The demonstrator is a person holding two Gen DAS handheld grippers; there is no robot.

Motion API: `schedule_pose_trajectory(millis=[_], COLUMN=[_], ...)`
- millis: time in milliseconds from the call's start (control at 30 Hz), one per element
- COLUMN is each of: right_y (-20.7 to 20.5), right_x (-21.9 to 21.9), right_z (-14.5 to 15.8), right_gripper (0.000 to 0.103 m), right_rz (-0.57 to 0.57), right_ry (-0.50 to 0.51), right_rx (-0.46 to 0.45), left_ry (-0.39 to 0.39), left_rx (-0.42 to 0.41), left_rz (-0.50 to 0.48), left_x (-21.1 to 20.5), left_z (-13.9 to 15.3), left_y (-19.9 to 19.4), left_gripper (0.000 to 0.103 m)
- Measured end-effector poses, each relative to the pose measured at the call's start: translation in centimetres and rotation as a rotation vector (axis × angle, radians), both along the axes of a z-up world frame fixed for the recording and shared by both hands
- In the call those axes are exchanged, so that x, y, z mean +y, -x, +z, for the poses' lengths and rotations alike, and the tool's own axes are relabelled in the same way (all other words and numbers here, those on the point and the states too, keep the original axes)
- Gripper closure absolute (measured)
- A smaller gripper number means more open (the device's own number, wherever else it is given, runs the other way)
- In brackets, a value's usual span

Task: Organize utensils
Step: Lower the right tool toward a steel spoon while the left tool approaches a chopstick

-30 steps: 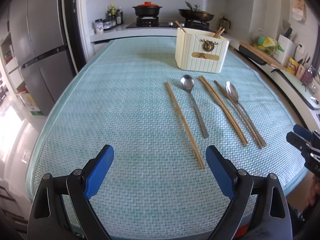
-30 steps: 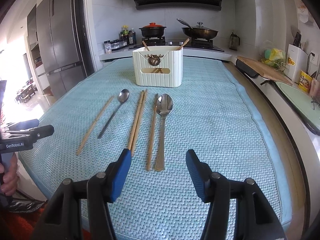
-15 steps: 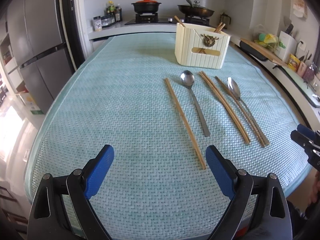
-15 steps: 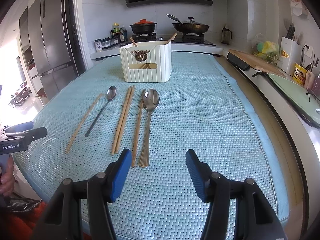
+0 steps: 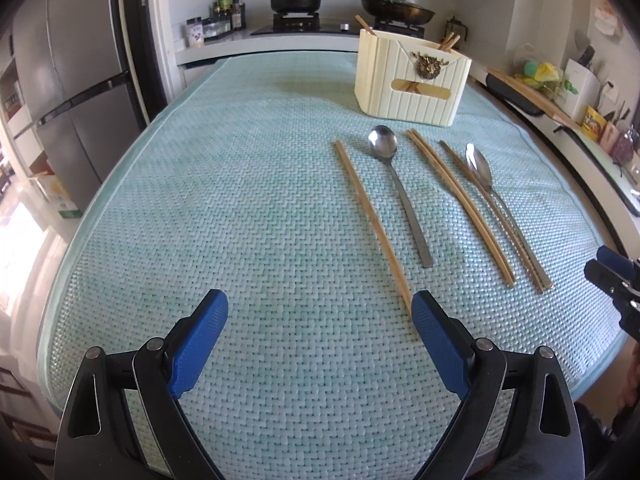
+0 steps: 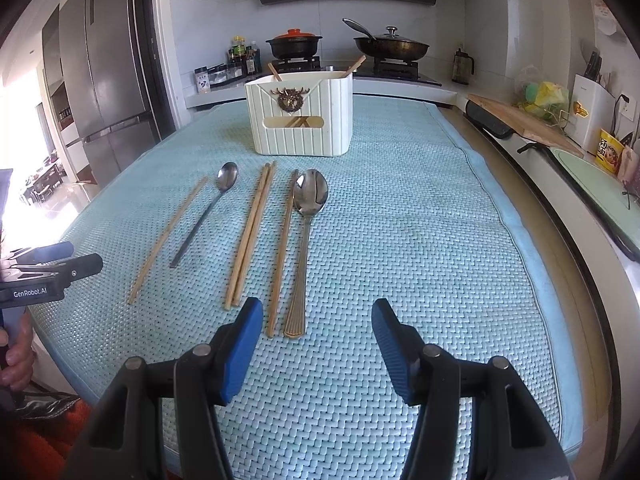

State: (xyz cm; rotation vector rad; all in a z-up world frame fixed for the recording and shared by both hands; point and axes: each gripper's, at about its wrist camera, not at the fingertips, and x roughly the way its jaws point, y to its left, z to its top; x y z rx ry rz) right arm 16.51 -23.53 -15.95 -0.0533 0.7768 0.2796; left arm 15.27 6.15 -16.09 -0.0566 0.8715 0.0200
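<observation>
A woven teal mat point(image 6: 400, 240) covers the counter point(image 6: 576, 280). Toward its far end stands a cream utensil holder point(image 6: 300, 116) with chopsticks poking out. In front of it, side by side, lie a single chopstick point(image 6: 166, 242), a dark-handled spoon point(image 6: 208, 212), a chopstick pair point(image 6: 250, 236), another chopstick point(image 6: 282, 252) and a gold-handled spoon point(image 6: 305, 240). The right hand-held gripper point(image 6: 316, 324) hovers spread wide and empty near that spoon's handle end. The left hand-held gripper point(image 5: 320, 320) is likewise wide apart, empty, beside the single chopstick's near tip.
</observation>
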Motion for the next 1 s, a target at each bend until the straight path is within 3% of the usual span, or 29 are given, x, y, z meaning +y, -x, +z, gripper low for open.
schedule_pose_trajectory(millis=[700, 900, 1000], right_y=[-1.4, -1.7, -2.6], right_x=[0.3, 0.3, 0.3], right_z=[-0.1, -0.1, 0.3], right_gripper=[0.045, 0.045, 0.045], right_rz=[0.019, 0.026, 0.035], right_ry=[0.014, 0.022, 0.035], right_rx=[0.003, 0.002, -0.005], left_ry=[0.034, -0.025, -0.015], left_rx=[-0.002, -0.003, 0.004], left_rz=[-0.025, -0.065, -0.06], left_x=[-0.4, -1.8, -1.7], left_z=[0.3, 0.3, 0.4], left_y=[-3.1, -5.0, -5.7], left_gripper=[0.009, 0.009, 0.009])
